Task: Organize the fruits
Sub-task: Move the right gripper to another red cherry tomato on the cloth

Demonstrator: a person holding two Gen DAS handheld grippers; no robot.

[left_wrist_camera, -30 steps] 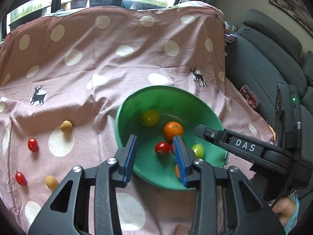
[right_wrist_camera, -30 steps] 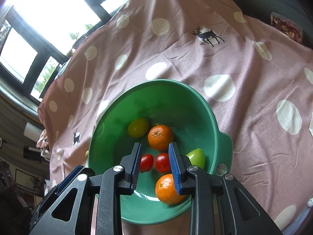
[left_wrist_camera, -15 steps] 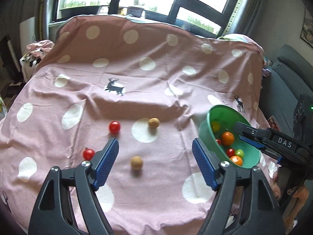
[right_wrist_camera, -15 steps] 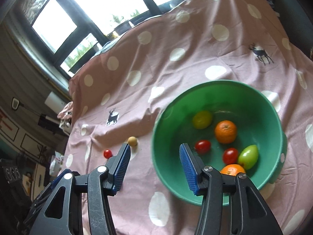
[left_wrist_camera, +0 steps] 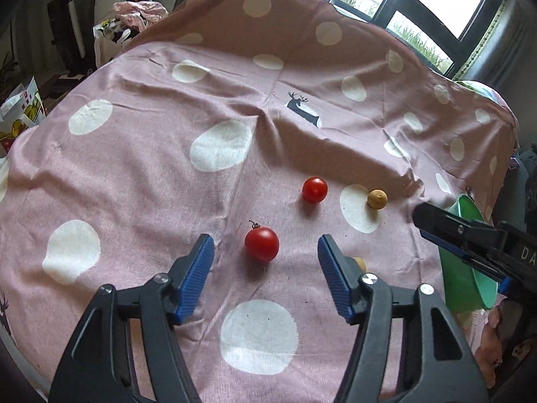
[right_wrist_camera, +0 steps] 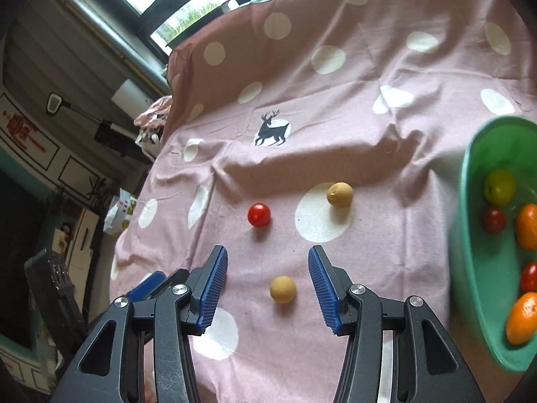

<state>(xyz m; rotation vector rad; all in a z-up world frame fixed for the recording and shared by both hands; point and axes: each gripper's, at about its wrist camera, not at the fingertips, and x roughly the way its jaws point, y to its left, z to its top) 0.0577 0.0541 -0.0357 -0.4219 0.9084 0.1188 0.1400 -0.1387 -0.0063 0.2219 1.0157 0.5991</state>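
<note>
Two grippers are working over the spotted pink cloth [left_wrist_camera: 141, 174], each pointing down at a small fruit. The left gripper [left_wrist_camera: 265, 265] is closing, its blue pads [left_wrist_camera: 198, 270] standing on either side of a stemmed red tomato [left_wrist_camera: 261, 243] without touching it; the tomato is lying on the cloth in the gap, nearer the fingertips than the hinge. The right gripper [right_wrist_camera: 266, 283] is standing partly open, gripping nothing, with a tan round fruit [right_wrist_camera: 283, 288] sitting on the cloth between its pads [right_wrist_camera: 211, 285], clear of both.

Moving outward in the left wrist view, a second red tomato [left_wrist_camera: 314, 189] is lying just beyond the first, and a tan fruit [left_wrist_camera: 377, 198] is resting at the edge of a white spot to its right. Another tan fruit [left_wrist_camera: 359, 263] is peeking out just behind the left gripper's right-hand finger. The right gripper's dark finger [left_wrist_camera: 470, 238] is reaching in from the right edge, passing in front of the green bowl [left_wrist_camera: 459, 278].

In the right wrist view, a red tomato [right_wrist_camera: 258, 214] and a further tan fruit [right_wrist_camera: 339, 194] are lying beyond the pads, well apart from one another. The green bowl [right_wrist_camera: 470, 235] is sitting at the right edge, holding a yellow-green fruit [right_wrist_camera: 499, 186], two dark red tomatoes [right_wrist_camera: 494, 220] and two oranges [right_wrist_camera: 527, 225]. A black deer print [right_wrist_camera: 270, 129] is showing farther back on the cloth.
</note>
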